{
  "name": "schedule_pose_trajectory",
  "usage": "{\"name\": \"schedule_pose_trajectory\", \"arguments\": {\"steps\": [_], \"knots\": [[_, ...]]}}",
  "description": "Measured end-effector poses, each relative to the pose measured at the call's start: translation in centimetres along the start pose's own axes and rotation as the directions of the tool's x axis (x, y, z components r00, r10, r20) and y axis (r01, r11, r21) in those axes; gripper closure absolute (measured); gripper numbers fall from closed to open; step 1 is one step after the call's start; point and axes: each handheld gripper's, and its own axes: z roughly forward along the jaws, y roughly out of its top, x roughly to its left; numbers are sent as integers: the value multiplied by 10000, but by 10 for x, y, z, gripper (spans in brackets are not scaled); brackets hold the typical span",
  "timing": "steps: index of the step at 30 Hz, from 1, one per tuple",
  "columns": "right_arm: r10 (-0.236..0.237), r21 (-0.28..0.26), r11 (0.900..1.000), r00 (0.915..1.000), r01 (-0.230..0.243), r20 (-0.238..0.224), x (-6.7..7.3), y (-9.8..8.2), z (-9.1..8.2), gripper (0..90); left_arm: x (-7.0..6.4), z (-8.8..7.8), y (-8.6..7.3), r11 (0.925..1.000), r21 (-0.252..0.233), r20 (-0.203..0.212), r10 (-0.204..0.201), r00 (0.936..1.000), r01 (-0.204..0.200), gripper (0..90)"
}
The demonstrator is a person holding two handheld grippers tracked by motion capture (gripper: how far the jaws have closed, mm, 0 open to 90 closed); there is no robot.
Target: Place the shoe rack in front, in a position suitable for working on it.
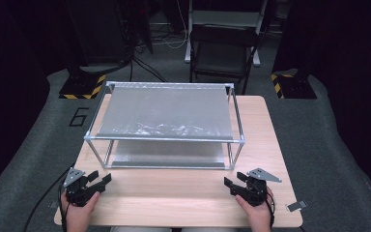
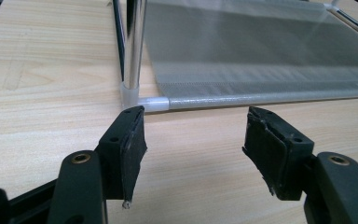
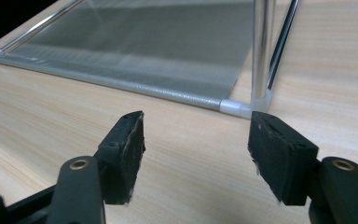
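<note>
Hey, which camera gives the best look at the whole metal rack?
The high view: the rack shows whole, both fabric shelves and all posts. The left gripper view and the right gripper view each show one near bottom corner and the lower shelf.

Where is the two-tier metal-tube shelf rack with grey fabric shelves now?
In the high view, the rack stands mid-table on the wooden table, beyond both grippers.

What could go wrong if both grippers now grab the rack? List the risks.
1. The rack is a light tube frame with fabric shelves; uneven lifts could twist it.
2. Both the left gripper and the right gripper are open near the smooth corner posts; pads may slip.
3. It could slide on the table.
</note>
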Motion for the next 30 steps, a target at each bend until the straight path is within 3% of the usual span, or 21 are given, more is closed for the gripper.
{"name": "schedule_pose_trajectory", "arguments": {"steps": [4, 8, 13, 16, 18, 20, 25, 28, 30], "knots": [[-523, -217, 9984, 9983, 528, 249, 2, 0, -2, 353, 1, 0, 1, 10000, -26, -3, -8, 10000, 8, 383], [-623, -225, 9978, 9977, 629, 254, 3, 0, -2, 353, 4, -3, 1, 9998, -195, -96, -106, 9999, 104, 385], [-572, -154, 9982, 9980, 576, 270, 1, 1, 0, 353, 7, -4, 3, 9995, -262, -146, -175, 9997, 171, 386], [-34, 203, 9998, 10000, 33, 46, -1, 1, 1, 346, 7, -6, 4, 9997, -218, -356, -135, 9993, 127, 380], [230, 349, 9991, 9996, -234, 136, -1, 2, 1, 327, 6, -6, 4, 9993, -367, -560, -40, 9984, 19, 364], [285, 340, 9990, 9995, -290, 143, -2, 4, 1, 313, 7, -7, 5, 9997, -245, -507, 38, 9987, -50, 347], [140, 308, 9994, 9998, -145, 164, -1, 10, 3, 293, 7, -5, 8, 9996, -278, -571, -21, 9984, 5, 323], [96, 326, 9994, 9996, -104, 264, -1, 14, 5, 295, 7, -3, 12, 9992, -339, -717, 205, 9972, -229, 309], [-38, 401, 9992, 9996, 26, 292, 0, 17, 6, 306, 8, -2, 15, 9993, -128, -701, 353, 9969, -363, 309]]}}
